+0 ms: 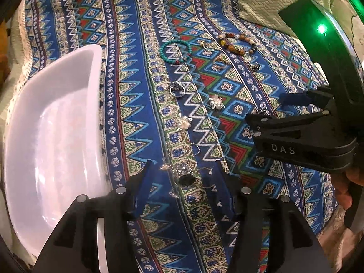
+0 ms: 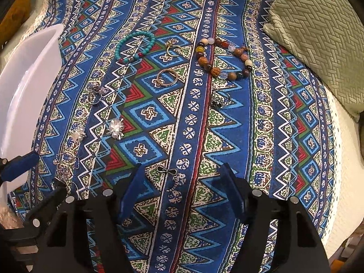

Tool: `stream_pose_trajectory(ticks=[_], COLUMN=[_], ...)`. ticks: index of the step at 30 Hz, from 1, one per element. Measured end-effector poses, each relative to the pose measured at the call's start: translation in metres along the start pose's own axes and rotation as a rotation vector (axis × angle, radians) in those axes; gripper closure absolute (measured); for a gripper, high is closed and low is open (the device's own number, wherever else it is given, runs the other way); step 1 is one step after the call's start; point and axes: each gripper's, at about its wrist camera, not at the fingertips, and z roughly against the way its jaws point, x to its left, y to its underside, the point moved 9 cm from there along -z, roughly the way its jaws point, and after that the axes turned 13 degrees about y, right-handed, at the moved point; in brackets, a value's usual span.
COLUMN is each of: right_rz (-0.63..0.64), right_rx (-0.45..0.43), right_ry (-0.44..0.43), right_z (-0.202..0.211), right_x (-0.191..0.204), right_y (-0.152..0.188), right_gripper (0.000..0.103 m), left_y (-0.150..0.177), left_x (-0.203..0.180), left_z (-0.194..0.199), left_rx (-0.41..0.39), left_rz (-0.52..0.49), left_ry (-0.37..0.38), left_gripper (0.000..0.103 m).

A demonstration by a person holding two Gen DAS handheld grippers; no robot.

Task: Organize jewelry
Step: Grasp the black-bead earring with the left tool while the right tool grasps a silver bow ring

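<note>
The tray is bare (nothing sorted yet). Bracelets, rings and earrings lie on the cloth. Both claws, left and right, are spread, empty.

We hold the left gripper tilted steeply down, jaws apart and gripping nothing. Our right gripper points straight down beside it, jaws spread wide.
</note>
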Motion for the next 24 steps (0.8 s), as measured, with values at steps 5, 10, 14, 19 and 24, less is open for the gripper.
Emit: stream_pose_trajectory(ticks=[5, 10, 14, 19, 24], right_rz=[0.016, -0.004, -0.015, -0.044, -0.076], right_rx=[-0.029, -0.024, -0.022, -0.018, -0.031], right_ry=[-0.03, -0.051, -0.06, -0.094, -0.121], right_z=[0.007, 0.009, 0.011, 0.016, 0.022], right_x=[0.011, 0.008, 0.007, 0.0, -0.012], right_y=[0.002, 0.001, 0.001, -0.001, -0.008], right_gripper=[0.066, 0.081, 0.081, 0.081, 0.081], left_y=[0.003, 0.01, 0.011, 0.005, 0.001], left_x=[0.002, 0.0, 0.001, 0.0, -0.003], left_z=[-0.005, -0.008, -0.005, 0.007, 0.017], left_rx=[0.016, 0.042, 0.036, 0.007, -0.012], left_rz=[-0.016, -0.001, 0.013, 0.014, 0.021], left_ry=[-0.022, 0.025, 0.039, 0.065, 0.093], left_gripper=[0.074, 0.09, 0.091, 0.1, 0.101])
